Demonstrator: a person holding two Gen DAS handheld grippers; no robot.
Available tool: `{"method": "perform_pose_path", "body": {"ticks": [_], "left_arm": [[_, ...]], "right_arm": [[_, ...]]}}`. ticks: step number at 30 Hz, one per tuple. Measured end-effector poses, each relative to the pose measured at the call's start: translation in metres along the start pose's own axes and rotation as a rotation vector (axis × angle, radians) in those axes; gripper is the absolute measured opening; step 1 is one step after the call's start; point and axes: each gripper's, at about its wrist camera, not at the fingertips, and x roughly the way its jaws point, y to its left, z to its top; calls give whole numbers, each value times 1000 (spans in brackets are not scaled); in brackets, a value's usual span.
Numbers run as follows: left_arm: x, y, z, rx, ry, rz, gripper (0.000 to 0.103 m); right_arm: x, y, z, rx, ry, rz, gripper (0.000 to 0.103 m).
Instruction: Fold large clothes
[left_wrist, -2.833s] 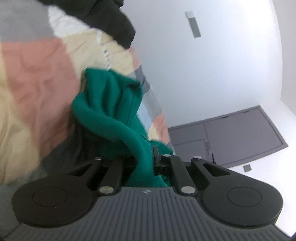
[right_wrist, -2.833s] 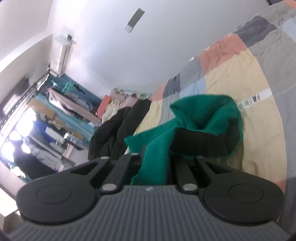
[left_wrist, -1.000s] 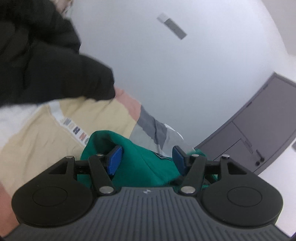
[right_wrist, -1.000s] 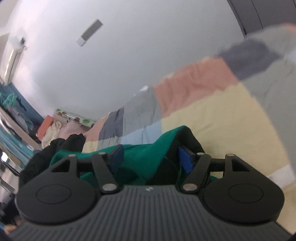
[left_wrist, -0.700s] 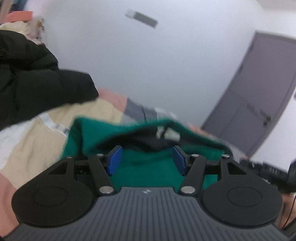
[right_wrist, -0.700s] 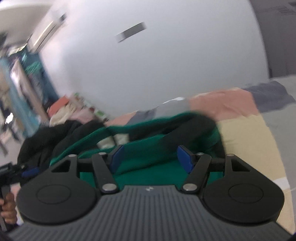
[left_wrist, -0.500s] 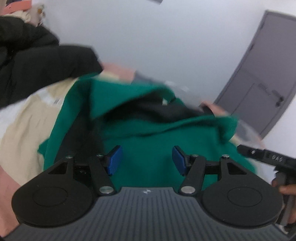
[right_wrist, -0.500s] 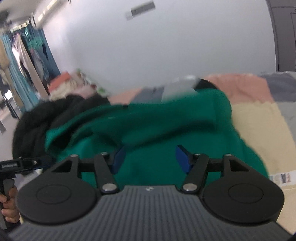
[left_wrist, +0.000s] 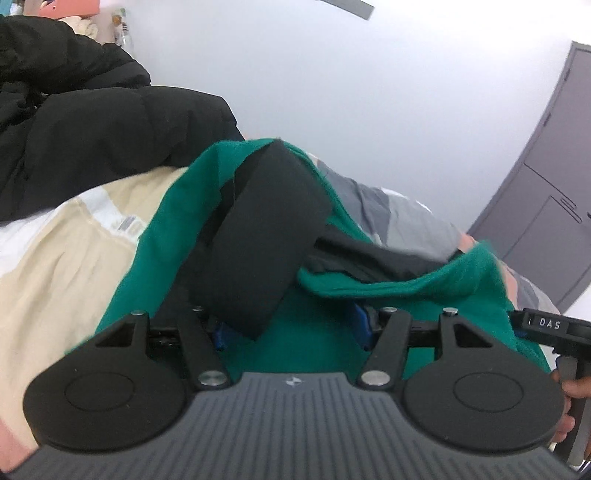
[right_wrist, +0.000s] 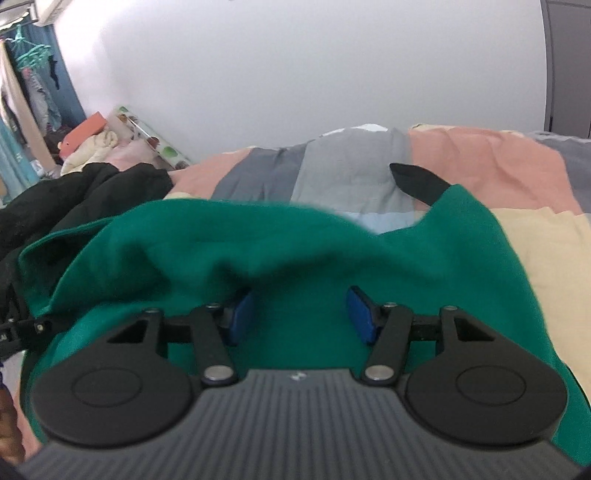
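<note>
Both tools, left tool & right tool, half open, gripping nothing over green garment; may bunch if grabbed mid-cloth.

patchwork bedspread, green garment spread on it, black jacket beside

Black tongs, blue pads, silver screws, ribbed grey housing.
</note>
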Motion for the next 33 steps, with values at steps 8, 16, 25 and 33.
{"method": "perform_pose_path", "body": {"ticks": [8,16,25,33], "left_arm": [[26,13,23,21,-11,95,65],[37,25,22,-15,0,97,65],[22,21,24,23,-12,164,65],[11,26,22,76,-10,276,67]], "right_arm": [[45,-17,1,51,51,-77,57],[67,-25,-1,65,85,-66,57],[43,-37,1,111,-4,-34,72],[5,-49,11,59,-176,-300,81]]}}
